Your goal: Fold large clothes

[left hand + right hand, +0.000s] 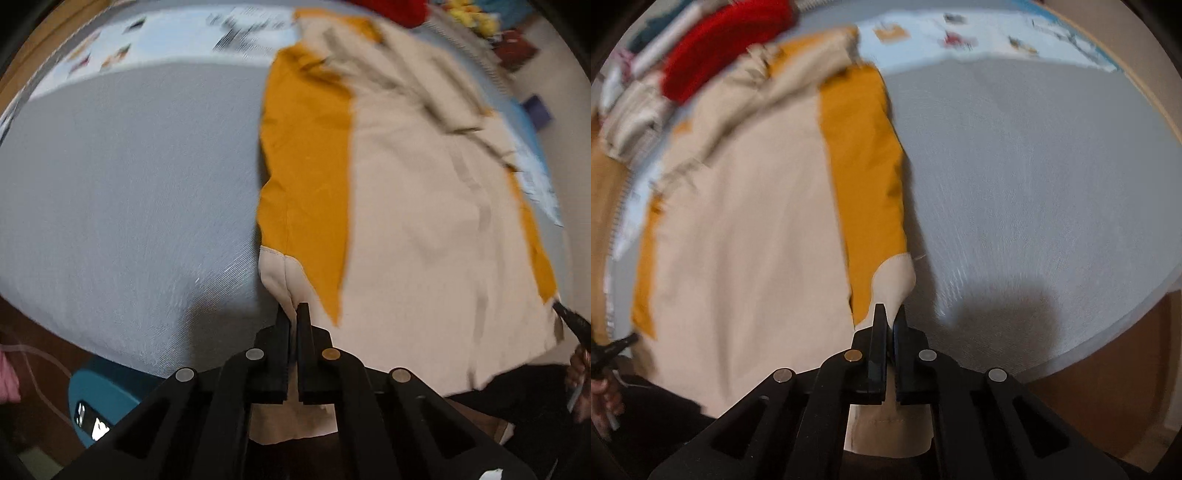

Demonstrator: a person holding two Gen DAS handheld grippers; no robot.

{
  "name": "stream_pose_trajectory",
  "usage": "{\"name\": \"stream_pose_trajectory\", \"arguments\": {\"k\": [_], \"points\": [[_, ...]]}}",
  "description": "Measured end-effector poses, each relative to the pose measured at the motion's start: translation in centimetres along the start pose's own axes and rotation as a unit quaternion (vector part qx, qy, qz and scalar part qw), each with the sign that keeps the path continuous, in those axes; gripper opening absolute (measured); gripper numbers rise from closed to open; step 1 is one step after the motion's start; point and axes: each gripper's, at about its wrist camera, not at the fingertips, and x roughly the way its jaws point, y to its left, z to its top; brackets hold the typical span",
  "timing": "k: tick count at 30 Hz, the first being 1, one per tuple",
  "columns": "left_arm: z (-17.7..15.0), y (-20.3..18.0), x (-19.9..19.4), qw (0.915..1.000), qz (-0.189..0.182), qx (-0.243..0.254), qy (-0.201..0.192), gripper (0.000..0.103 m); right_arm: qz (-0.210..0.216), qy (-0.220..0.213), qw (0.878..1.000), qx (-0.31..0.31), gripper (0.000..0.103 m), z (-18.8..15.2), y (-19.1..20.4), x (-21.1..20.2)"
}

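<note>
**foldnoob:** Quick one: why is each tool pinching a bottom corner rather than the middle of the thing?

**laundry_dad:** My guess is it's about control. The large beige-and-mustard fabric garment (424, 206) lies spread over the pale grey woven tabletop (122, 192), hem towards the person, collar end bunched up at the far side. With both hem corners held you can lift the whole near edge at once and carry it evenly, so the fold line should come out straight.

**foldnoob:** So both are gripping for sure?

**laundry_dad:** Looks like it. The left black two-finger gripper (294, 308) has its fingers drawn nearly together with a beige corner caught between the tips, and more beige cloth shows hanging under the jaws. Same with the right black two-finger gripper (889, 312): narrow gap, beige corner nipped in it, a stitched hem visible below.

**foldnoob:** Where's the cloth relative to each one?

**laundry_dad:** In the left wrist view the garment runs away ahead and to the right of the fingers, bare table to the left. The right wrist view mirrors that: garment (750, 221) ahead and left, table (1034, 184) right. A red cloth bundle (720, 48) sits beyond the collar end, apart from the grippers. Both views are blurry, so fine detail is iffy.
</note>
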Motion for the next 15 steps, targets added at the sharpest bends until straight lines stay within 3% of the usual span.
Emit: {"name": "stream_pose_trajectory", "arguments": {"k": [3,8,15], "points": [[0.1,-1.7,-3.3,0.9989,-0.021,0.033,-0.027,0.0,0.048,-0.037,0.998,-0.001,0.002,0.2,0.7,-3.9],[0.1,-0.7,-9.9,0.9929,-0.091,0.048,-0.06,0.0,0.097,-0.089,0.991,-0.015,0.002,-0.2,2.2,-10.2],[-3.0,0.7,-14.3,0.9868,-0.14,0.059,-0.058,0.0,0.135,-0.127,0.983,-0.015,0.002,-2.7,1.1,-17.0]]}}
